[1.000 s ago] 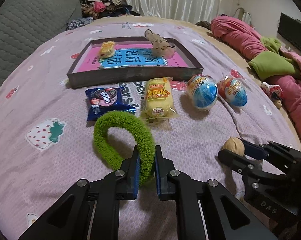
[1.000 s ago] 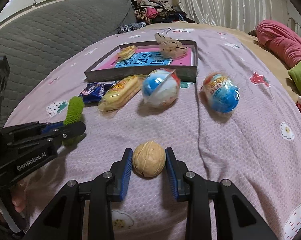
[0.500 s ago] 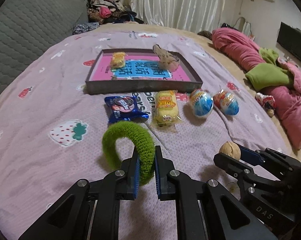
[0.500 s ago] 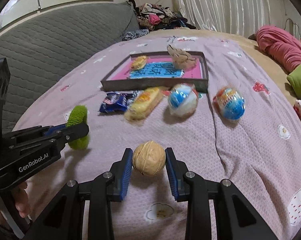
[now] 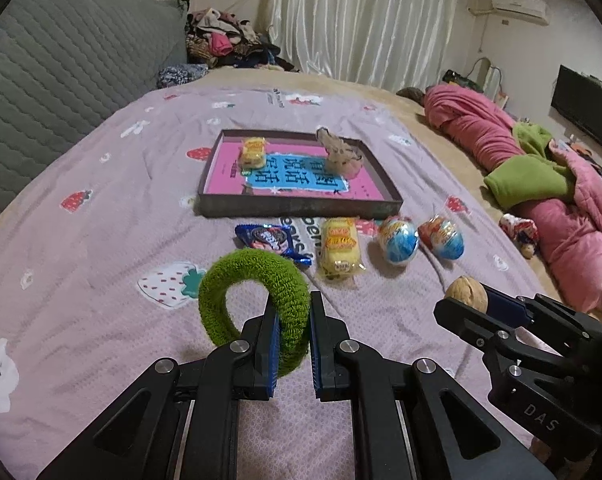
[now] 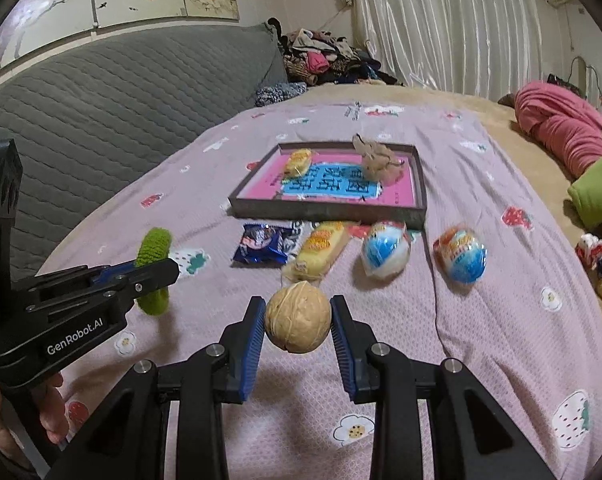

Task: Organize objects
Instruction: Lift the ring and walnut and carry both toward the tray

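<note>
My left gripper point(image 5: 291, 340) is shut on a fuzzy green hair tie point(image 5: 245, 276) and holds it above the bed; it also shows in the right wrist view point(image 6: 153, 248). My right gripper point(image 6: 297, 320) is shut on a tan walnut point(image 6: 297, 318), lifted off the bed; the walnut also shows in the left wrist view point(image 5: 466, 299). A shallow dark tray point(image 5: 301, 205) with a pink and blue bottom lies ahead, holding a small yellow snack point(image 5: 253, 152) and a beige scrunchie point(image 5: 341, 154).
In front of the tray lie a blue cookie packet point(image 5: 271, 240), a yellow cake packet point(image 5: 337, 248) and two wrapped toy eggs point(image 5: 397, 240) point(image 5: 445, 238). A grey headboard point(image 6: 101, 120) rises on the left. Pink and green bedding point(image 5: 541, 176) lies on the right.
Both grippers have risen and drawn back from the bed with the hair tie and the walnut held; the tray and snacks look farther away.
</note>
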Action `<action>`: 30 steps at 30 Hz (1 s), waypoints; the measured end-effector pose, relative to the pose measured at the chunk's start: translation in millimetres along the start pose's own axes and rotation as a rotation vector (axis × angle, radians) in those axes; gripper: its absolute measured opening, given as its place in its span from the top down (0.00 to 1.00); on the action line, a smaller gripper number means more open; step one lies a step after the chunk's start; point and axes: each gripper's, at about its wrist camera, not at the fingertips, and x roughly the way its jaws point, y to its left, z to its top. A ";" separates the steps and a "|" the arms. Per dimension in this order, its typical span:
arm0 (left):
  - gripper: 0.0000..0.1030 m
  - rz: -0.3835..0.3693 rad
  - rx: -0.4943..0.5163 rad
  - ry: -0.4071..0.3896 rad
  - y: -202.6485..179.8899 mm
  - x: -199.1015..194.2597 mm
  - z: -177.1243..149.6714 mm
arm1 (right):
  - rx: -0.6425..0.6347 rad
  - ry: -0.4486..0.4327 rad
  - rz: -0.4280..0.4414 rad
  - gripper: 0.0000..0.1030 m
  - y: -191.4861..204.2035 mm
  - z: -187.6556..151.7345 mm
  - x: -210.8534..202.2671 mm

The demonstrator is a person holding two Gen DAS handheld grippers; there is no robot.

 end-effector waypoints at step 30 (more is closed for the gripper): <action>0.88 0.088 0.064 -0.120 -5.3 -61.0 61.7 | -0.037 -0.163 -0.030 0.68 14.4 75.5 -56.8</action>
